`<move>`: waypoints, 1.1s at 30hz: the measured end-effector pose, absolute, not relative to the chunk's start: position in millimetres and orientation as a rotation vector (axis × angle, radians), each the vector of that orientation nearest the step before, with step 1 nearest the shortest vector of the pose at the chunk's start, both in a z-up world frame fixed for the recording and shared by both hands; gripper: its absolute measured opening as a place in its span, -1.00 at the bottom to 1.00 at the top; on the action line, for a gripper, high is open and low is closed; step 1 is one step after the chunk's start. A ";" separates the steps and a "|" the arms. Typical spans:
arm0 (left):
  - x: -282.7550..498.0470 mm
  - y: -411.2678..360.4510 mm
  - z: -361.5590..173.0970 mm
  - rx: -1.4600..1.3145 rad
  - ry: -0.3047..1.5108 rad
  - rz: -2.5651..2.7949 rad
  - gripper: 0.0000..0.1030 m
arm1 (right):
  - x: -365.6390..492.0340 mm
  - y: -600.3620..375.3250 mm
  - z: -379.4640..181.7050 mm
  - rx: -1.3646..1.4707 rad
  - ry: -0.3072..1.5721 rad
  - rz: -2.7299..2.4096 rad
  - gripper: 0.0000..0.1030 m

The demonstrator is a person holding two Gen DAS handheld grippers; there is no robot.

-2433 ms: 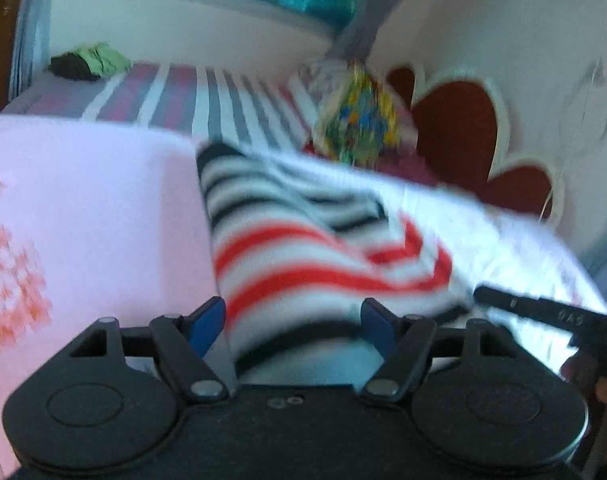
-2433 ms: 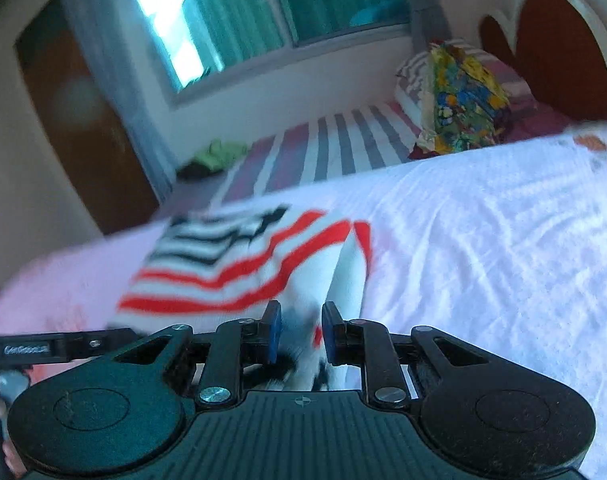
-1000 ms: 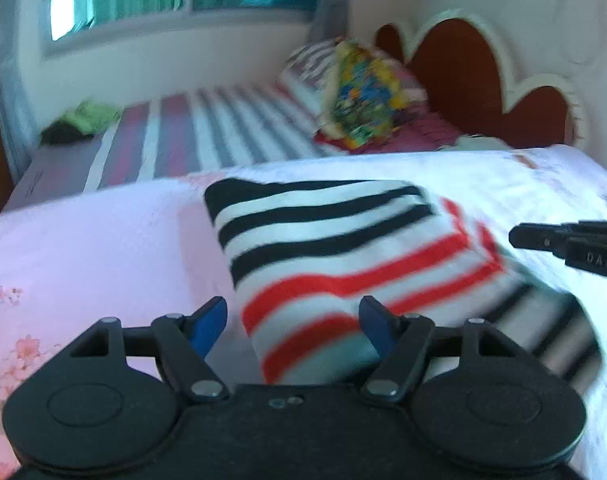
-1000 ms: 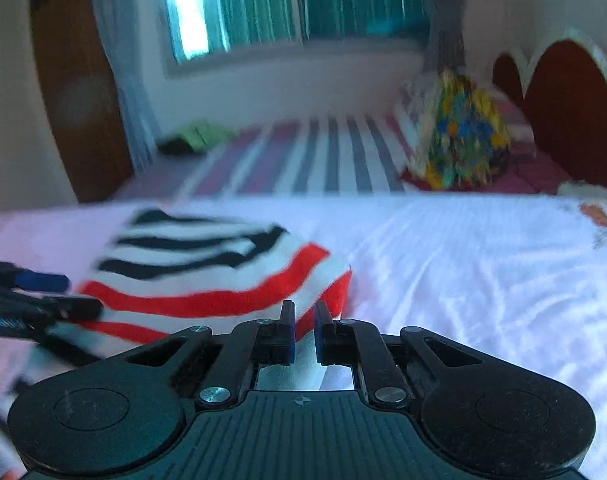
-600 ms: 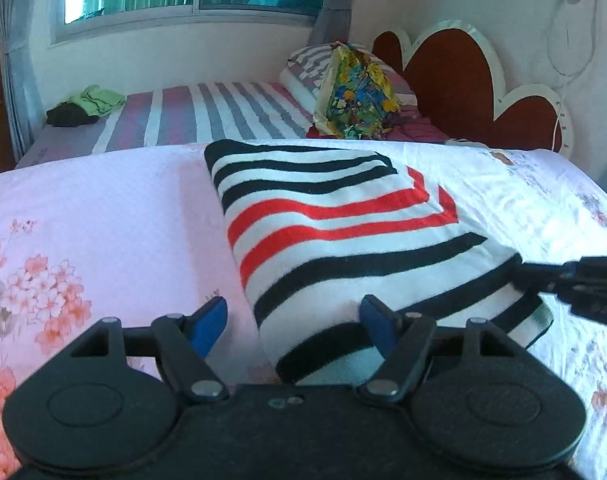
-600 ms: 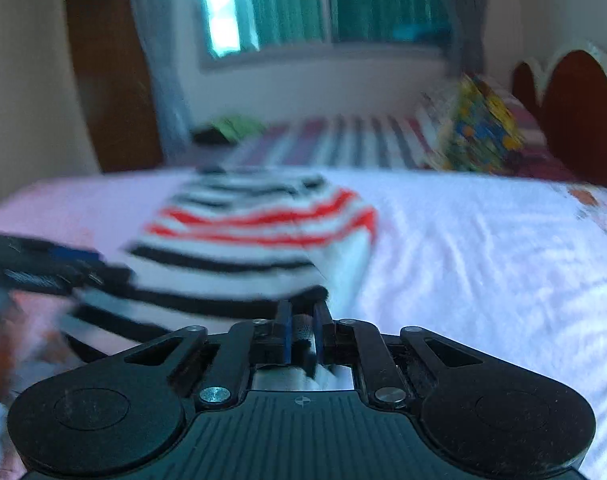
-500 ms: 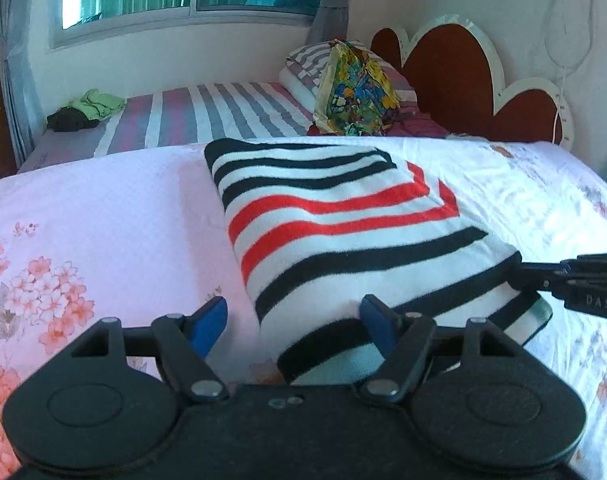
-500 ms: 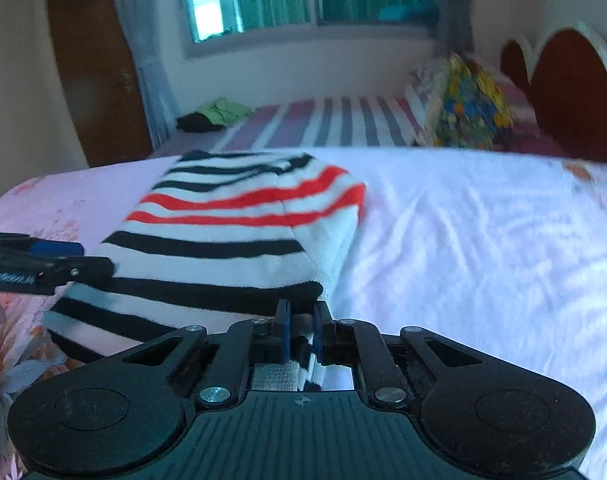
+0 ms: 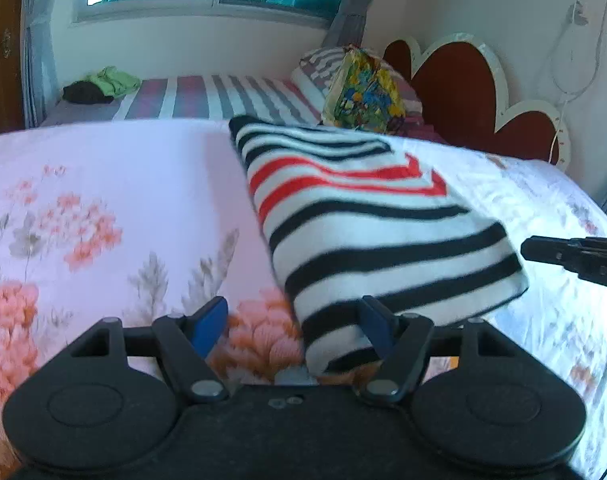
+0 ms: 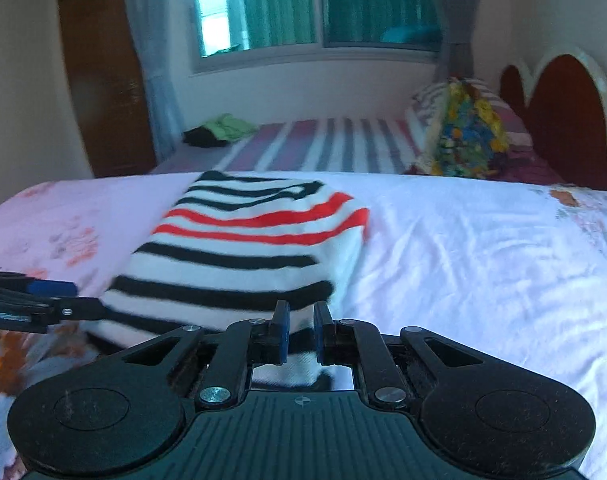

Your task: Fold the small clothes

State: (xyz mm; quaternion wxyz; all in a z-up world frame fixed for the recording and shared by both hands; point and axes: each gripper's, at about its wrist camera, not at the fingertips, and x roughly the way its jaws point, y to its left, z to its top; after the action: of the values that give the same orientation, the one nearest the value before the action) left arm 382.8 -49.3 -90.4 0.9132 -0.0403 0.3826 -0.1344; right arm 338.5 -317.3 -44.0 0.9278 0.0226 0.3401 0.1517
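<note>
Lying folded on a pink floral bedsheet [image 9: 103,168] is a striped garment [image 9: 367,232] with black and red bands on white. At its near left corner, the left gripper [image 9: 293,322] is spread wide, one blue pad against the cloth. At the near right corner, the right gripper [image 10: 301,338] is pinched tight on the hem. Behind stands a striped bed [image 10: 323,148].

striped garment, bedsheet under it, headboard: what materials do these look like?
Striped garment: looks like a soft knit, matte and slightly fuzzy; the folded edges stay thick and rounded.
Bedsheet: thin woven fabric, probably cotton or a blend, with a printed floral pattern and fine wrinkles.
Headboard: hard panel, reddish-brown with pale trim, slight sheen; wood or laminate, I can't tell which.
</note>
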 end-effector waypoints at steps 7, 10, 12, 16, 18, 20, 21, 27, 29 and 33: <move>384.1 -58.4 -102.9 -0.046 0.819 -0.235 0.40 | 355.1 -310.9 -85.9 0.012 0.826 0.267 -0.80; 382.6 -59.0 -105.7 -0.030 0.819 -0.231 0.44 | 356.9 -308.9 -88.3 -0.007 0.826 0.260 -0.78; 382.7 -58.9 -107.4 -0.029 0.822 -0.230 0.44 | 358.0 -310.8 -89.7 0.008 0.836 0.255 -0.73; 382.8 -62.0 -106.6 -0.001 0.821 -0.229 0.44 | 361.1 -314.9 -91.5 0.039 0.860 0.254 -0.69; 382.7 -63.9 -105.8 0.012 0.823 -0.227 0.44 | 362.2 -312.1 -89.8 0.022 0.867 0.250 -0.69; 382.5 -65.4 -104.5 0.028 0.825 -0.226 0.44 | 363.4 -308.2 -87.7 -0.009 0.876 0.247 -0.69; 382.5 -66.3 -103.6 0.039 0.827 -0.226 0.44 | 363.9 -307.0 -87.4 -0.016 0.881 0.246 -0.69; 383.5 -69.5 -97.9 0.085 0.840 -0.238 0.44 | 369.4 -302.4 -83.9 -0.051 0.917 0.243 -0.68; 379.9 -63.7 -84.6 0.066 0.816 -0.240 0.43 | 365.1 -310.3 -69.4 0.002 0.885 0.227 -0.68; 384.8 -45.2 -60.8 -0.048 0.752 -0.276 0.40 | 364.7 -335.3 -48.6 0.162 0.783 0.209 -0.68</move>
State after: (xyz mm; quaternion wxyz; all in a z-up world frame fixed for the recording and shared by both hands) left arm 384.8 -45.2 -60.8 0.9205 -0.0233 0.3661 -0.1345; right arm 364.7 -335.3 -48.6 0.9158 0.0786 0.3805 0.1016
